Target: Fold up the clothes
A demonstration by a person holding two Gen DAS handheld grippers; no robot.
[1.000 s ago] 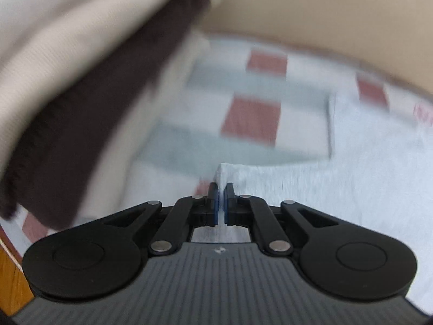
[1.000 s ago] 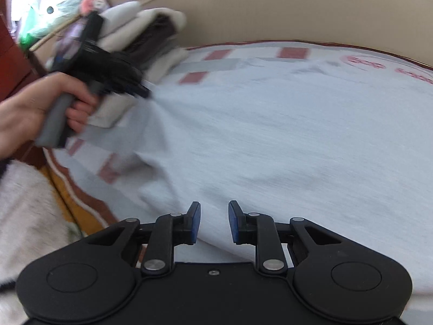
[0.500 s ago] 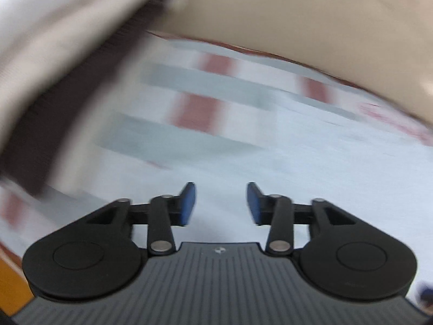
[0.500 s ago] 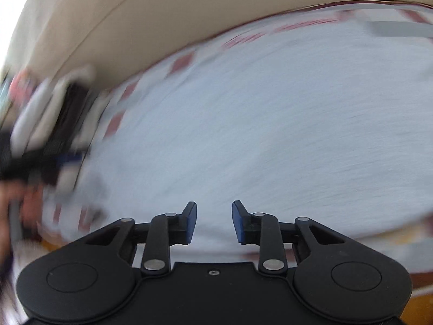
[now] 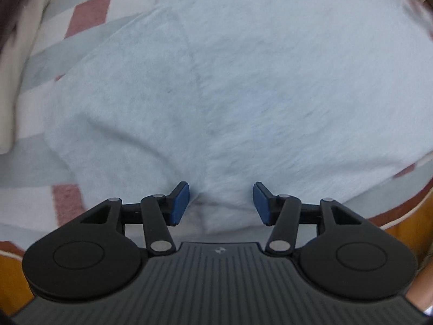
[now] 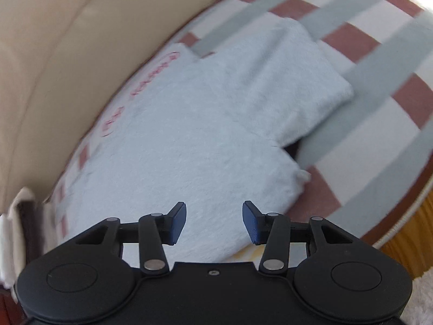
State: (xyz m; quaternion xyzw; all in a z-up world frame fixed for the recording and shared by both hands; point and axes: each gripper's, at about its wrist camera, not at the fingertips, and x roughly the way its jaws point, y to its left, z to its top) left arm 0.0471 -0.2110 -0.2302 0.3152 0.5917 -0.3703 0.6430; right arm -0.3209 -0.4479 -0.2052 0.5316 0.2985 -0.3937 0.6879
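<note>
A pale blue-grey garment lies spread on a bed covered by a checked sheet in white, grey and dusty red. My left gripper hangs straight above the garment's near edge, its jaws opening, with nothing pinched between the blue pads. In the right wrist view the same garment lies flat with one sleeve stretched to the right. My right gripper hovers over its near part, jaws opening and holding nothing.
A stack of folded cream and dark brown clothes sits at the left edge of the bed and shows again at the lower left. A beige padded headboard bounds the far side. The wooden bed frame runs along the near edge.
The left gripper let go of the garment's corner, opened and swung over the garment to look straight down. The right gripper widened and swept right toward the sleeve; the hand with the other gripper left its view.
</note>
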